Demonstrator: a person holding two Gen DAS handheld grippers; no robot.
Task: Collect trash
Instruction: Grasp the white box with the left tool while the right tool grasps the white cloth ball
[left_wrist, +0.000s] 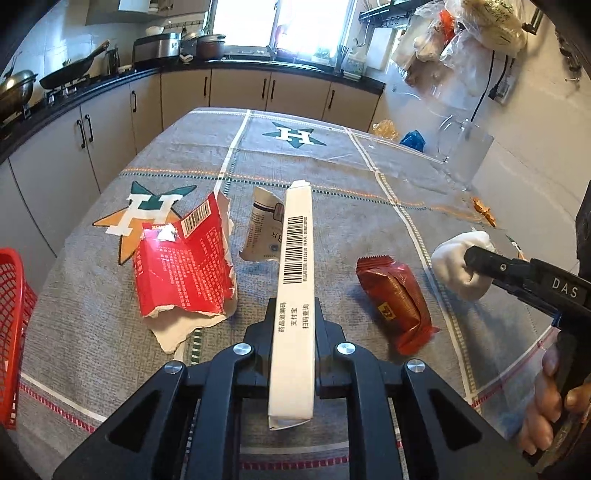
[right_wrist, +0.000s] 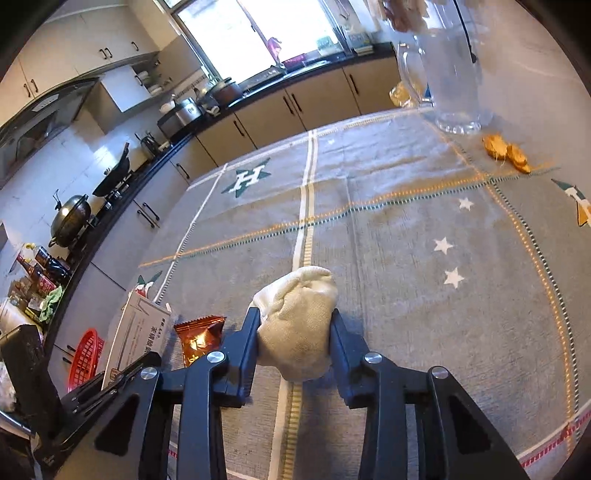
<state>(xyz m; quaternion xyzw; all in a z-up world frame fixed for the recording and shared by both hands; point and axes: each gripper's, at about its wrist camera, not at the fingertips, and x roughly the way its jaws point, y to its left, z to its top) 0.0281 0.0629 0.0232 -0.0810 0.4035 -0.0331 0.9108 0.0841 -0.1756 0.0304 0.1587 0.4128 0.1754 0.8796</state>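
My left gripper (left_wrist: 293, 314) is shut on a flattened white medicine box (left_wrist: 295, 266) with a barcode, held edge-up above the table. My right gripper (right_wrist: 295, 325) is shut on a crumpled white tissue wad (right_wrist: 299, 325); it also shows in the left wrist view (left_wrist: 461, 266) at the right. On the tablecloth lie a torn red carton (left_wrist: 183, 266), a crumpled white label wrapper (left_wrist: 264, 225) behind the box, and a dark red snack packet (left_wrist: 400, 301). The packet (right_wrist: 199, 338) and the white box (right_wrist: 138, 332) show at the left of the right wrist view.
A red plastic basket (left_wrist: 13, 321) stands off the table's left edge and shows in the right wrist view (right_wrist: 86, 356). A clear glass jug (left_wrist: 463, 155) stands at the far right, with orange peel scraps (right_wrist: 508, 153) near it. Kitchen counters with pans run along the left and back.
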